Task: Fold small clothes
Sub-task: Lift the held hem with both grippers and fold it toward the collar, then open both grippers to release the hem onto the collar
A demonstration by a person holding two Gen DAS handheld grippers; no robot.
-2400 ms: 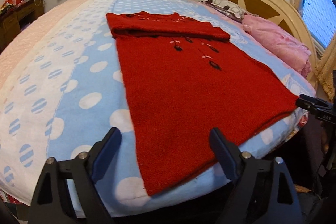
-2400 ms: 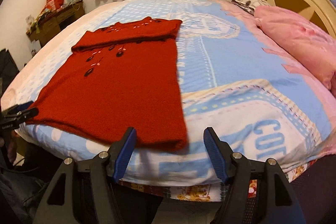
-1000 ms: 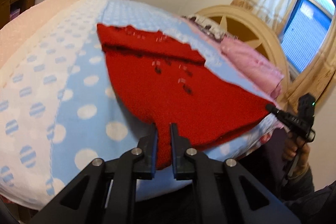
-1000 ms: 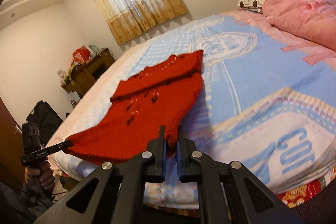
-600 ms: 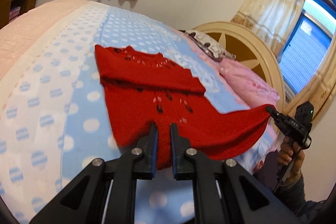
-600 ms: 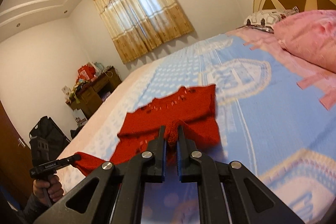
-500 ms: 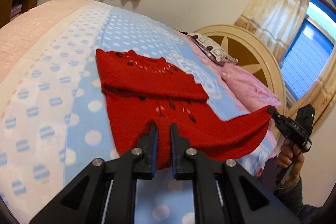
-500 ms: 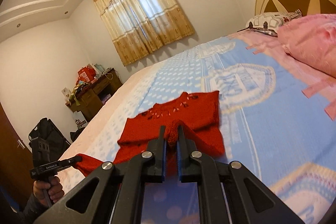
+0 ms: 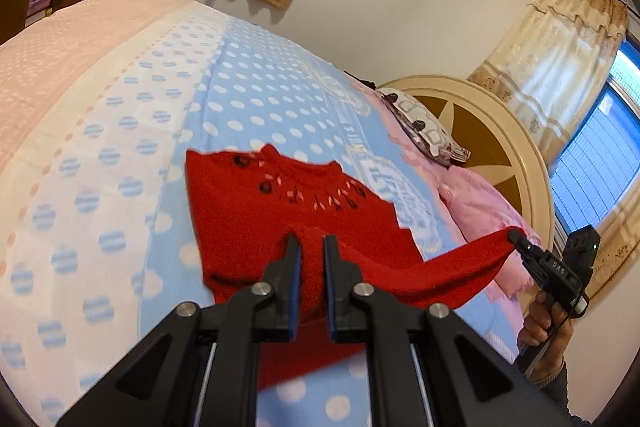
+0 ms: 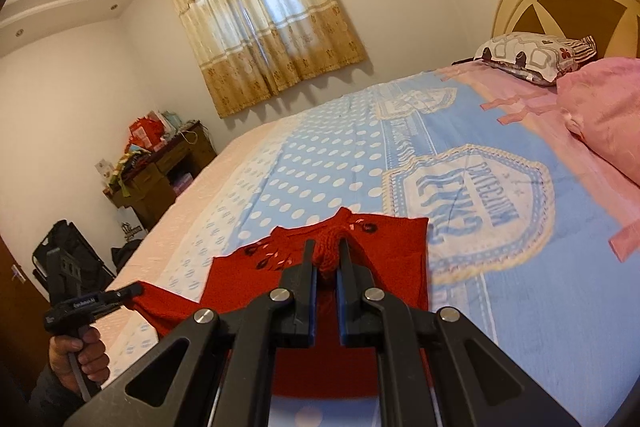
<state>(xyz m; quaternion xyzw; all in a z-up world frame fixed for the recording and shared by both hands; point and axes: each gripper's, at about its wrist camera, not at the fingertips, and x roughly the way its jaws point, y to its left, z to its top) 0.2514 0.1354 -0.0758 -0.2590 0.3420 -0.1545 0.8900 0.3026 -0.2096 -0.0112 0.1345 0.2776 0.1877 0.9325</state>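
Left wrist view: the left claw (image 9: 308,259) is seen closed on the near hem of the red knitted sweater (image 9: 280,219), the red knit being pinched between its blue-lined fingers (image 9: 294,267). The hem is held clear of the bed (image 9: 100,155), presumably so that the lower half can be carried over the upper half without dragging on the dotted blue bedspread (image 9: 256,99). The collar end, with its dark buttons and pale stitching, is left lying flat on the bedspread, which serves as the anchor of the fold. At the right edge the right claw (image 9: 516,239) is seen, held by a hand (image 9: 540,327), with the other hem corner drawn taut towards it; the edge between the two claws is kept stretched so that it stays straight, it is judged

Right wrist view: the right claw (image 10: 326,259) is shown closed on a bunched lump of red knit at its corner of the sweater (image 10: 384,255). The corner is held above the folded collar part, which lies on the bed near the printed crest (image 10: 472,195). At the left the left claw (image 10: 132,291) is gripped by the other hand (image 10: 76,351), with its corner pulled outward. The pink pillow (image 10: 600,107) is well apart from the garment, so the landing area is unobstructed
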